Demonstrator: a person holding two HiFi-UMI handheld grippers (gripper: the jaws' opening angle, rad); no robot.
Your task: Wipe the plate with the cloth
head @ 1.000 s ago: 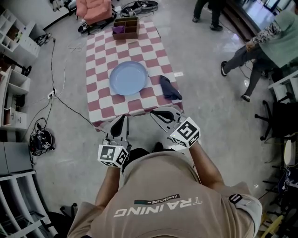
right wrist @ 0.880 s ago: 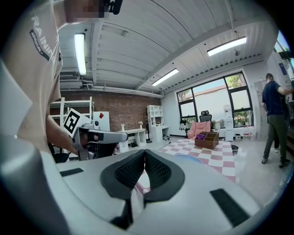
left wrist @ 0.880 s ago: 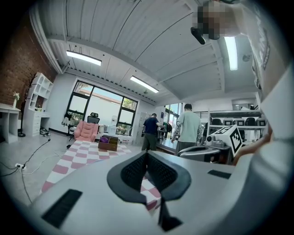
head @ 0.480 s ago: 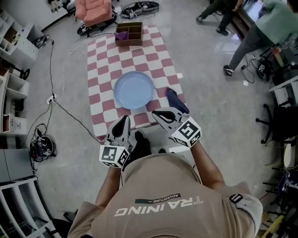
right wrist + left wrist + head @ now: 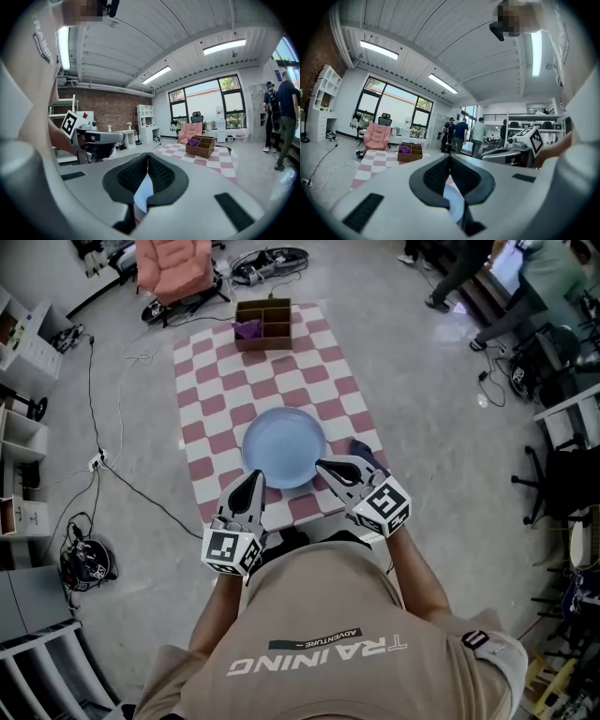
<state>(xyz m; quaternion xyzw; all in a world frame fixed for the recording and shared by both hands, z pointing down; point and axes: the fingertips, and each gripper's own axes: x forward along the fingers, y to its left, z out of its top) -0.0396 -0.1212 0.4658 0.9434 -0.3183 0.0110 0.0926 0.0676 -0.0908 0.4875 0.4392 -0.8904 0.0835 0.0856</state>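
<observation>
A round light-blue plate (image 5: pixel 284 444) lies on the near half of a red-and-white checked table (image 5: pixel 202 409). To its right a dark blue cloth (image 5: pixel 364 452) lies crumpled, partly hidden behind my right gripper. My left gripper (image 5: pixel 253 475) is shut and empty at the table's near edge, just left of the plate's near rim. Shut and empty too, my right gripper (image 5: pixel 322 465) has its tip over the plate's near-right rim. In the left gripper view the pads (image 5: pixel 438 174) meet, and the plate (image 5: pixel 453 204) shows below them. The right gripper view shows the same closed pads (image 5: pixel 159 172).
A wooden divided box (image 5: pixel 262 322) with something purple stands at the table's far end. Behind it are a pink armchair (image 5: pixel 172 265) and cables on the floor (image 5: pixel 112 442). White shelves (image 5: pixel 19 343) line the left side. People (image 5: pixel 539 282) stand at the far right.
The table and plate have come closer to me. Both grippers have advanced from short of the table to its near edge, still shut, and the right one now covers part of the cloth.
</observation>
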